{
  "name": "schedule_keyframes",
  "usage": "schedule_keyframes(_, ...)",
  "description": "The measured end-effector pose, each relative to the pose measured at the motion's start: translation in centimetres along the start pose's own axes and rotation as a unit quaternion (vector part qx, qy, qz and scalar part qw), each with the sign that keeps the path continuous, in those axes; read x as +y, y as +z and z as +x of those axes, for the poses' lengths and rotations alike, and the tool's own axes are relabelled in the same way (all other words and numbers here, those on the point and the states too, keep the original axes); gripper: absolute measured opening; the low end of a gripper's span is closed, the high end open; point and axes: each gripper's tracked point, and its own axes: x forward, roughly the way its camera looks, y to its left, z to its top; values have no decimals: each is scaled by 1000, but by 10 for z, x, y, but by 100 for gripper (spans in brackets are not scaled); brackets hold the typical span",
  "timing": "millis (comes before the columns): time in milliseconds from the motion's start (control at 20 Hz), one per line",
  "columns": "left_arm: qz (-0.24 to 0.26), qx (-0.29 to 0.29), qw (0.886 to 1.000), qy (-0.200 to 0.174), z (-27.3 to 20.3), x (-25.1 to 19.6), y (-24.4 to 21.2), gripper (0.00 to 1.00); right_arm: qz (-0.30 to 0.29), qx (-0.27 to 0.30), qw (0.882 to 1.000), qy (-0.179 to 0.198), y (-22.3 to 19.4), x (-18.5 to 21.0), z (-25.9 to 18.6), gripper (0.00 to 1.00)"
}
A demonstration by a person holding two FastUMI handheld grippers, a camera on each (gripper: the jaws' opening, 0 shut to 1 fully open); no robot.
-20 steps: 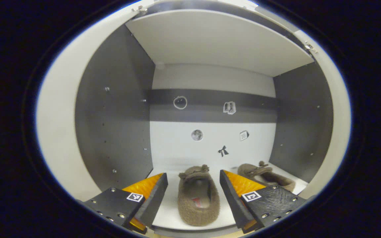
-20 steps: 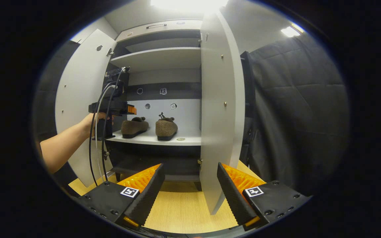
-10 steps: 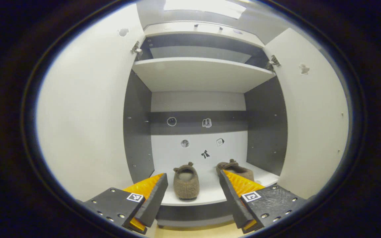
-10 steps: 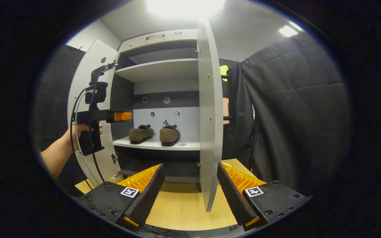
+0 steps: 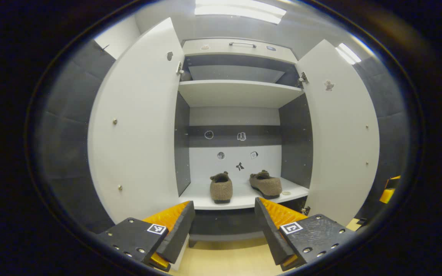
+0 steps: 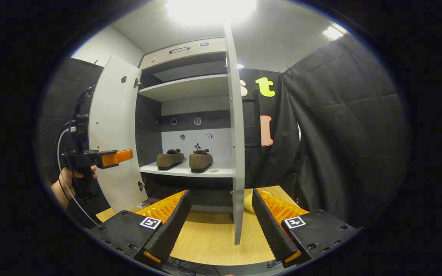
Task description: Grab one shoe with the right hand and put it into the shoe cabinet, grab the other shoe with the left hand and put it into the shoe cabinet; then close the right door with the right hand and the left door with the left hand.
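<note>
While both shoes [image 5: 221,188] rest shelved, left gripper [image 5: 224,222] and right gripper [image 6: 219,214] gape, empty.

Left gripper [image 5: 224,224] empty, fingers spread, facing the open cabinet [image 5: 240,46]. Left door [image 5: 136,126] and right door [image 5: 340,130] both swung wide. Two shoes on the lower shelf [image 5: 244,199]: left shoe [image 5: 221,187] heel near, right shoe [image 5: 266,184] angled, apart from it. Upper shelf [image 5: 240,92] bare.
</note>
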Motion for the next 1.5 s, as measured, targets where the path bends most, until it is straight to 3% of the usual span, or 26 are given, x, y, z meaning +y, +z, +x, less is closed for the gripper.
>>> schedule_keyframes(250,-7,10,1000,5,-36,7,-6,96,6,-11,999,-30,26,-40,0,100)
schedule_keyframes(400,-13,14,1000,11,-56,17,-8,96,0,-22,998,-66,45,-71,6,96)
schedule_keyframes(450,-13,16,1000,14,-61,22,-10,91,2,-28,997,-79,53,-80,8,100)
schedule_keyframes(700,-22,15,999,30,-82,51,-6,91,9,-58,987,-148,89,-119,28,100)
schedule_keyframes(800,-22,9,999,43,-90,68,0,96,5,-72,982,-175,101,-130,40,100)
schedule_keyframes(950,-15,1,998,67,-100,95,10,96,5,-67,978,-200,105,-136,57,99)
schedule_keyframes(1000,-12,0,997,75,-104,106,12,91,6,-60,977,-204,103,-135,62,99)
schedule_keyframes(1200,-6,-7,995,103,-113,149,23,91,19,-40,976,-212,93,-125,78,100)
schedule_keyframes(1450,-27,-8,993,118,-108,187,26,91,-8,-47,971,-234,97,-111,72,97)
schedule_keyframes(1500,-28,-9,992,121,-106,194,27,96,-14,-48,970,-236,98,-107,71,96)
